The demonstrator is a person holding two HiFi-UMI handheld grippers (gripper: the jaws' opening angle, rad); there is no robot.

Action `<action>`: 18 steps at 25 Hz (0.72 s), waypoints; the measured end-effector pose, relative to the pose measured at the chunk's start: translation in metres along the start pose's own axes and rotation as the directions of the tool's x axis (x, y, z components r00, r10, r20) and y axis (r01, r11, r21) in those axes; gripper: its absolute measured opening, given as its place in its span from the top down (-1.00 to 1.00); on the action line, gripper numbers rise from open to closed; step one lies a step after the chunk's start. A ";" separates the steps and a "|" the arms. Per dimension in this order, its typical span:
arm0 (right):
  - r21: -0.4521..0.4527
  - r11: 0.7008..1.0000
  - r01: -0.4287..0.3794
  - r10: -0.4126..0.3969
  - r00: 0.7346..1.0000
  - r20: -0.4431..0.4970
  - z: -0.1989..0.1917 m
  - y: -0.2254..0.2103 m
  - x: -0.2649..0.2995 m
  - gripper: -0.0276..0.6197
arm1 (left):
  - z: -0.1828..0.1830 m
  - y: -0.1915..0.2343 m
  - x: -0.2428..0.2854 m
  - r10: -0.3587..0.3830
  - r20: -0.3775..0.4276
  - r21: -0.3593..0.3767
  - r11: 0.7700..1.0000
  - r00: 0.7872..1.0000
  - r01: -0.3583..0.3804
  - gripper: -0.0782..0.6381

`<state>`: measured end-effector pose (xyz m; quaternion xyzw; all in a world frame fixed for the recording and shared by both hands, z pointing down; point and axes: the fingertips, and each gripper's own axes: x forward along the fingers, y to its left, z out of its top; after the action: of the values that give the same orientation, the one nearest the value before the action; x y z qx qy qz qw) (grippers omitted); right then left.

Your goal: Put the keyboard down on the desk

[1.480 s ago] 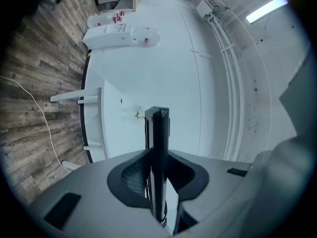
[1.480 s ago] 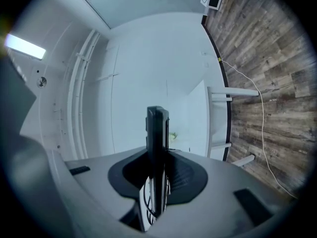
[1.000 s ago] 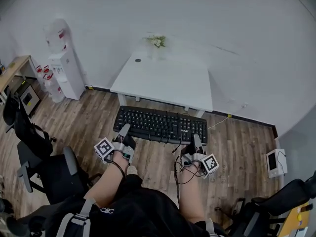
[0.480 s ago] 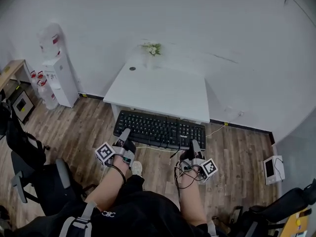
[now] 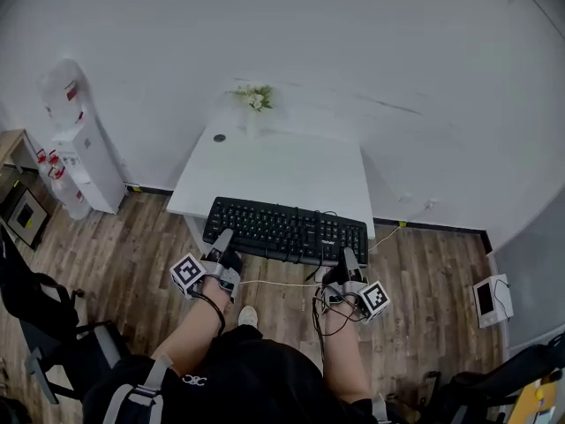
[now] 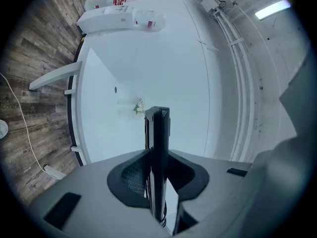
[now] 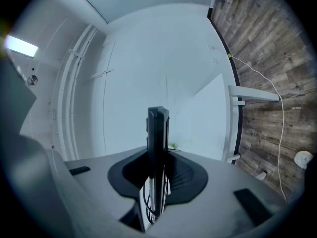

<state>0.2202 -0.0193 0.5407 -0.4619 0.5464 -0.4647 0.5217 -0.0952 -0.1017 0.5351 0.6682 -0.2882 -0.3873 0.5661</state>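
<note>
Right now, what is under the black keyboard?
The near edge of the white rectangular desk and the brown wooden floor show around the black keyboard; whatever lies directly beneath it is covered.

Keyboard (image 5: 287, 230): overlaps and hides worktop (image 5: 274, 170) near edge, seen edge-on only in both gripper views, keys unseen there; small dark disc (image 5: 219, 137) on worktop too small to identify; chair (image 5: 31, 294) cut by left edge; yellow item (image 5: 540, 397) cut at bottom-right corner

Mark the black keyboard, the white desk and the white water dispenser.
black keyboard (image 5: 282, 228): head view, middle key rows.
white desk (image 5: 274, 170): head view, bare top.
white water dispenser (image 5: 84, 166): head view, cabinet front.
</note>
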 end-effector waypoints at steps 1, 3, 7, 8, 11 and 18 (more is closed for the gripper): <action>-0.001 1.000 0.003 -0.003 1.000 0.007 0.003 -0.001 0.013 0.70 | 0.005 0.002 0.014 0.002 -0.006 0.000 1.000 1.000 -0.002 0.56; -0.002 1.000 0.004 -0.004 1.000 0.018 0.008 -0.003 0.039 0.70 | 0.018 0.006 0.041 0.006 -0.017 0.002 1.000 1.000 -0.006 0.56; -0.005 1.000 0.023 -0.023 0.999 0.026 0.010 -0.013 0.096 0.70 | 0.048 0.023 0.088 0.022 -0.024 -0.013 1.000 0.999 -0.022 0.56; -0.004 0.999 0.032 -0.032 0.999 0.026 0.009 -0.016 0.110 0.70 | 0.056 0.028 0.099 0.031 -0.024 -0.019 0.999 0.999 -0.031 0.56; -0.001 0.999 0.050 -0.050 0.998 0.027 0.006 -0.024 0.146 0.70 | 0.078 0.039 0.126 0.046 -0.031 -0.025 0.999 0.998 -0.046 0.56; -0.008 0.998 0.069 -0.069 0.997 0.034 0.004 -0.044 0.221 0.70 | 0.124 0.065 0.192 0.056 -0.046 -0.034 0.998 0.997 -0.057 0.56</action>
<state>0.2184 -0.2446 0.5532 -0.4908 0.5235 -0.4719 0.5123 -0.0941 -0.3383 0.5551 0.6582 -0.2873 -0.3611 0.5949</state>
